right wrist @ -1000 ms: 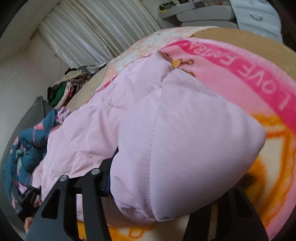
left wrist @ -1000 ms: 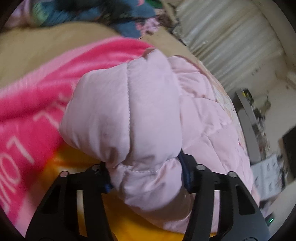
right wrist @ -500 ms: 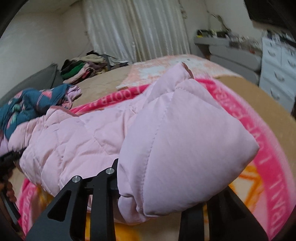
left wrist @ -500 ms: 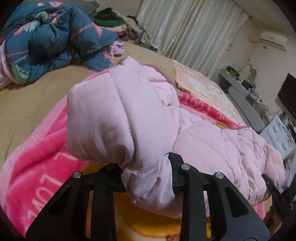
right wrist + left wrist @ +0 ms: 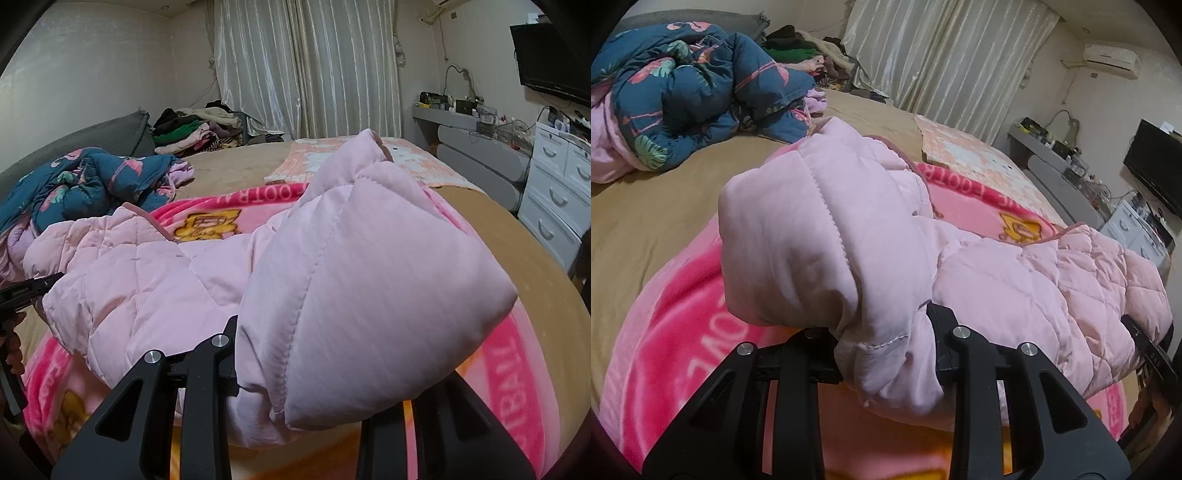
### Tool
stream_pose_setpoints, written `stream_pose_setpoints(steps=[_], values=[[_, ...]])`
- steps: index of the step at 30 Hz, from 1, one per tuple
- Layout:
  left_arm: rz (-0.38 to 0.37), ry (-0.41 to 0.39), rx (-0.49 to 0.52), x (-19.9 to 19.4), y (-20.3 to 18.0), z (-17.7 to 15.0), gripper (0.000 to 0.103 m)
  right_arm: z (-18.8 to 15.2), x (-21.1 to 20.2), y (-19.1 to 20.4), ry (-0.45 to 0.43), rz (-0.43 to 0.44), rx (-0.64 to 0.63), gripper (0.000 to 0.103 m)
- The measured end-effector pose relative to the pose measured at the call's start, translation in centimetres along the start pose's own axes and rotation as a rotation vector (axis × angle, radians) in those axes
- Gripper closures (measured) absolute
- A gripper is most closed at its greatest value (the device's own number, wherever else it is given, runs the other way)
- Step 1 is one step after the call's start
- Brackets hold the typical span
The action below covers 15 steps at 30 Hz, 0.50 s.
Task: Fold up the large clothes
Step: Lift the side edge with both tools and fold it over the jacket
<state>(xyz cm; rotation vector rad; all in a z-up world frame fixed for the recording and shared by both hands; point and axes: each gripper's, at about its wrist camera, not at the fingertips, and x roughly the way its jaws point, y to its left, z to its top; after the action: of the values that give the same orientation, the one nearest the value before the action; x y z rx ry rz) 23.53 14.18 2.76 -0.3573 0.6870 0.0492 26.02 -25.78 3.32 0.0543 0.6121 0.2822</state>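
Note:
A pale pink quilted puffer jacket point(image 5: 1015, 288) hangs between my two grippers above a pink blanket point(image 5: 676, 325) on the bed. My left gripper point(image 5: 886, 354) is shut on one bunched corner of the jacket, which bulges over its fingers. My right gripper point(image 5: 306, 373) is shut on the other bunched corner point(image 5: 369, 295). The jacket's middle sags onto the blanket. The right gripper's right finger is hidden by the fabric. Each gripper shows at the edge of the other's view.
A crumpled dark blue flowered quilt point(image 5: 687, 88) lies at the far left of the tan bed point(image 5: 646, 214). A heap of clothes point(image 5: 192, 133) sits by the curtains. A grey shelf point(image 5: 480, 147), white drawers point(image 5: 561, 192) and a wall television point(image 5: 546, 55) stand on the right.
Both grippers have lifted and tilted up with the jacket corners, so the room now shows. The jacket has stretched out wider between them. Both grips are unchanged.

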Motion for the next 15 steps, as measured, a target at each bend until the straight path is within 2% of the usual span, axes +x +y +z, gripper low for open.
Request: stream_pose_setpoints(steps=[8, 15], values=[[0.006, 0.007, 0.044, -2.8, 0.2, -4.9, 0.08, -5.3, -2.6, -0.9, 0.053, -0.018, 0.058, 0.074], [0.033, 0.023, 0.042, -2.4, 1.3, -7.0, 0.075, -8.0, -2.1, -1.5, 0.127, -0.028, 0.151, 0.067]])
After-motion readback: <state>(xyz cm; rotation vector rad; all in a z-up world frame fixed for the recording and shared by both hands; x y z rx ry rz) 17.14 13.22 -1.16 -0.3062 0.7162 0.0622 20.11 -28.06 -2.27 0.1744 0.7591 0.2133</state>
